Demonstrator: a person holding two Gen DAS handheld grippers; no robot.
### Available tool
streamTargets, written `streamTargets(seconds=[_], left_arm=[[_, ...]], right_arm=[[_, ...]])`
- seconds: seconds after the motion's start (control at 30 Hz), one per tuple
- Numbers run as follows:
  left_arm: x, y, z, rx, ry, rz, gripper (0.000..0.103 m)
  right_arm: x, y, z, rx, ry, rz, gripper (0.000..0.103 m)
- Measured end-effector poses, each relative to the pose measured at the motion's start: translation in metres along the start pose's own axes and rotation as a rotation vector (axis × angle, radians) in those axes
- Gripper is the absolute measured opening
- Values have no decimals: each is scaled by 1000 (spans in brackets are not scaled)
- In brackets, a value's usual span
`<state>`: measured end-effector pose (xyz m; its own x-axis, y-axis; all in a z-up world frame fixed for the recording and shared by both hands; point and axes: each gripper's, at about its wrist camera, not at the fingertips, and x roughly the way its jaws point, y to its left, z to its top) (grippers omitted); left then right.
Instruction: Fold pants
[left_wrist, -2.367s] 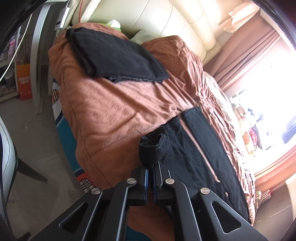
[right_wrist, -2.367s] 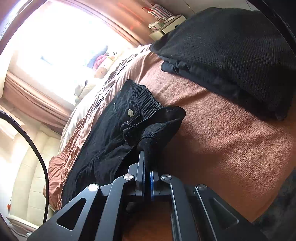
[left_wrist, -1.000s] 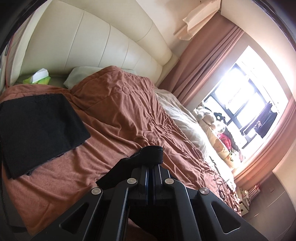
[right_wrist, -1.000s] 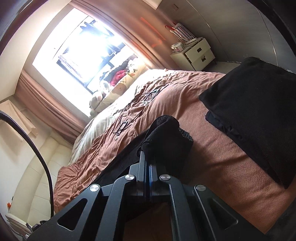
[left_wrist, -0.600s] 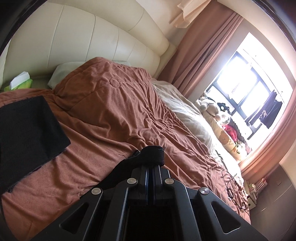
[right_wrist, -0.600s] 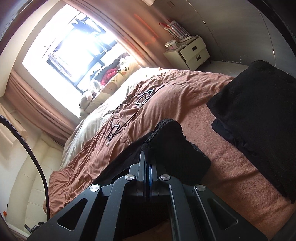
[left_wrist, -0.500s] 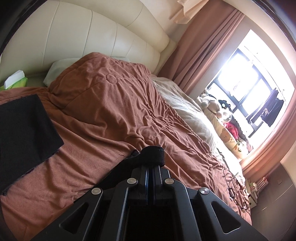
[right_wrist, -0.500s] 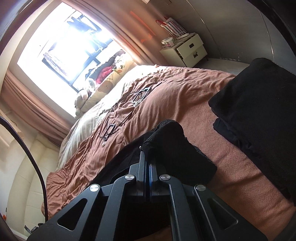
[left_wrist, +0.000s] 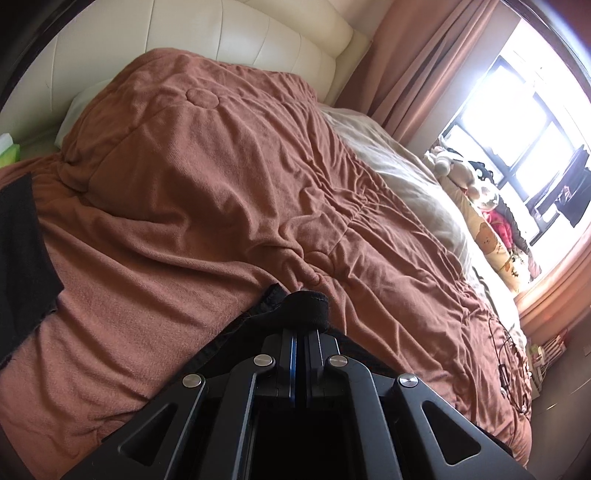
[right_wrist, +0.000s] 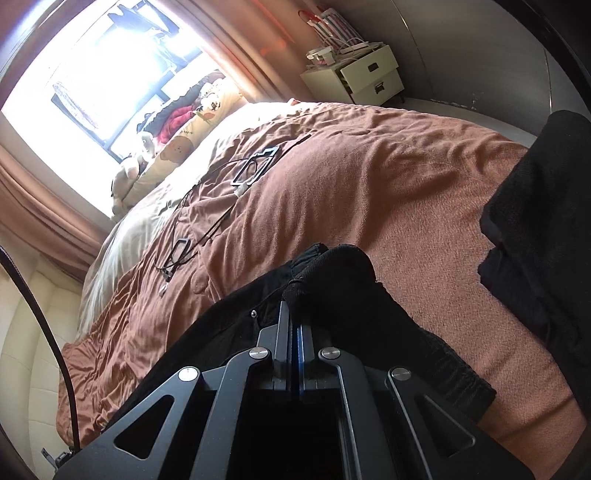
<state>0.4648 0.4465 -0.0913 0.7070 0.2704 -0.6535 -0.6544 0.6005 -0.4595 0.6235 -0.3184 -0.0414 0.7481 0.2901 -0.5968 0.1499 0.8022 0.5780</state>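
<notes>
Both tongs are clamped tight on the black pants right now. In the left wrist view the left tongs (left_wrist: 300, 325) pinch a rolled hem or band of the pants (left_wrist: 306, 306) at lower centre of the frame, with more black cloth trailing down and left beside the jaws, over the brown blanket (left_wrist: 221, 192). The right wrist view shows the right tongs (right_wrist: 293, 314) closed on a thicker bunch of the same pants (right_wrist: 332, 273), also lower centre; the fabric drapes down both sides of the jaws, and a small metal rivet or button shows just left of them.

Other stuff: a folded black garment (right_wrist: 539, 221) sits at the right edge of the right view, and another dark cloth (left_wrist: 22, 258) at the left edge of the left view. Some cables (right_wrist: 207, 218) lie on the blanket upper left of centre, and a white nightstand (right_wrist: 365, 74) is up top.
</notes>
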Motion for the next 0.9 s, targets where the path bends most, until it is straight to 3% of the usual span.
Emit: streamTargets(seconds=[0.5, 0.57, 0.6, 0.7, 0.73, 0.9], left_arm=[[108, 0, -8, -14, 148, 113, 3], [111, 0, -10, -13, 163, 115, 4], [111, 0, -11, -15, 165, 113, 5], [108, -2, -13, -16, 178, 102, 8], [107, -2, -13, -16, 184, 99, 8], [103, -1, -16, -39, 192, 80, 8]], right_arm=[[99, 19, 15, -31, 80, -85, 0], [103, 22, 14, -41, 100, -107, 4], [101, 24, 15, -49, 101, -107, 12], [88, 33, 17, -71, 90, -68, 67], [82, 37, 16, -84, 79, -56, 73], [67, 69, 2, -227, 91, -52, 73]])
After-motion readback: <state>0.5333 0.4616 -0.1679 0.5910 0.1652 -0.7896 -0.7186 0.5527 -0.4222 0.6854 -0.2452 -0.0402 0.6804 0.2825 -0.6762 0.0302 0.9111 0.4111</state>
